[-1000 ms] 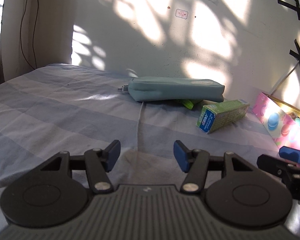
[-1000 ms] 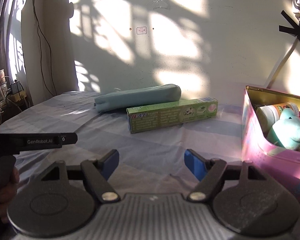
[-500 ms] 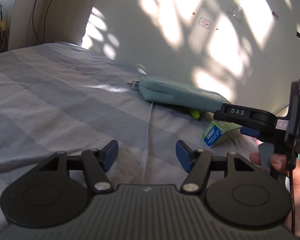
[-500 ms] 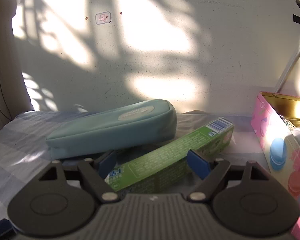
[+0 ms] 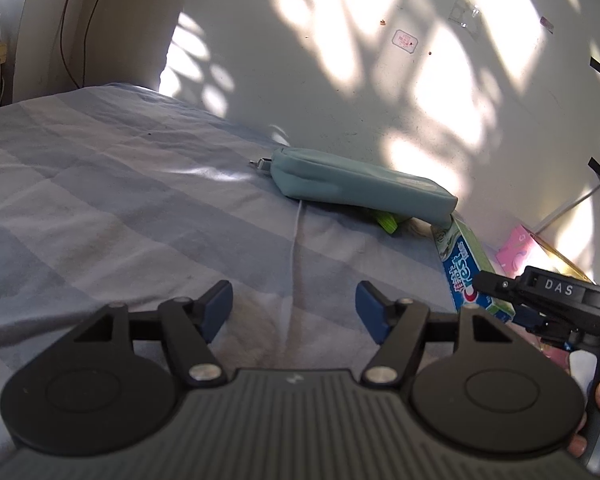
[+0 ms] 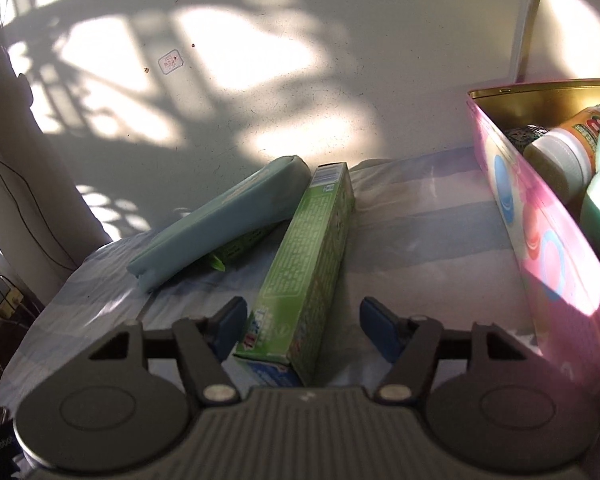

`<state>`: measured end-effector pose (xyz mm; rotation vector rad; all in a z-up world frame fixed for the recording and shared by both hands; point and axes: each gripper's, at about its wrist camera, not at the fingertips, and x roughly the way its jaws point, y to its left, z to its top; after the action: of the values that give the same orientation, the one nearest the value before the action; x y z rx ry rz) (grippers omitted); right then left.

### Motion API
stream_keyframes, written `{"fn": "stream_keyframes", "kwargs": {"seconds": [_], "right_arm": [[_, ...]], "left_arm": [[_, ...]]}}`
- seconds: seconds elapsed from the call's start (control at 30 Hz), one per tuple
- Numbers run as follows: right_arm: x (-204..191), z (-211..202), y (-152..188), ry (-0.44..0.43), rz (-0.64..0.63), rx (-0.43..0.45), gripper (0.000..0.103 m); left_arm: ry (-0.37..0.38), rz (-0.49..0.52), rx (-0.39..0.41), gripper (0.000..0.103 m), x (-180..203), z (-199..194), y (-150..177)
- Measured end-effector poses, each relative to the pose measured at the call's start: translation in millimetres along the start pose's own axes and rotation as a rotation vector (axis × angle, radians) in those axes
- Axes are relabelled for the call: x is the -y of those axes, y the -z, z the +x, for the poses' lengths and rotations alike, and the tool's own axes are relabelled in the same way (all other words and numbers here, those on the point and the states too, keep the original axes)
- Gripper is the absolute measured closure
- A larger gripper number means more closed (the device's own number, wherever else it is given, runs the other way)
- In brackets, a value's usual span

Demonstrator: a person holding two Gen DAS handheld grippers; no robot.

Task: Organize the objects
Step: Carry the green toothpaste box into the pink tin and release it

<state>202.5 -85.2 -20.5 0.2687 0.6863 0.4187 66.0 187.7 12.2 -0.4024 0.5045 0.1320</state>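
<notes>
Between the blue pads of the right gripper [image 6: 302, 330] lies the near end of the green toothpaste box [image 6: 308, 268]; its jaws have just been closing, the left pad about touching the carton, the right pad apart. Ahead-left sits the teal pouch [image 6: 220, 226], seemingly over something green. Farther right stands the pink tin [image 6: 540, 248]. The left gripper [image 5: 294, 312] gapes over the striped bedsheet [image 5: 100, 208].

We cannot make out the small green thing [image 6: 236, 249] tucked under the teal pouch [image 6: 220, 228]. The pink box [image 6: 540, 264] runs off the right edge, its contents partly cut off. The toothpaste carton's [image 6: 304, 280] near end hides behind the right gripper's body.
</notes>
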Motion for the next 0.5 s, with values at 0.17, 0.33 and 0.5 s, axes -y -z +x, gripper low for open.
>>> {"fn": "stream_keyframes", "kwargs": {"seconds": [0.17, 0.33, 0.5], "right_arm": [[-7.6, -28.7, 11.0, 0.013, -0.144, -0.015, 0.066], [18.4, -100.2, 33.9, -0.046, -0.339, -0.075, 0.070], [59.2, -191.3, 67.0, 0.032, -0.555, -0.068, 0.064]], "left_arm": [[0.010, 0.024, 0.012, 0.033, 3.1, -1.9, 0.7], [0.065, 0.056, 0.015, 0.033, 6.8, -3.9, 1.7], [0.247, 0.136, -0.018, 0.033, 26.1, -8.2, 7.5]]}}
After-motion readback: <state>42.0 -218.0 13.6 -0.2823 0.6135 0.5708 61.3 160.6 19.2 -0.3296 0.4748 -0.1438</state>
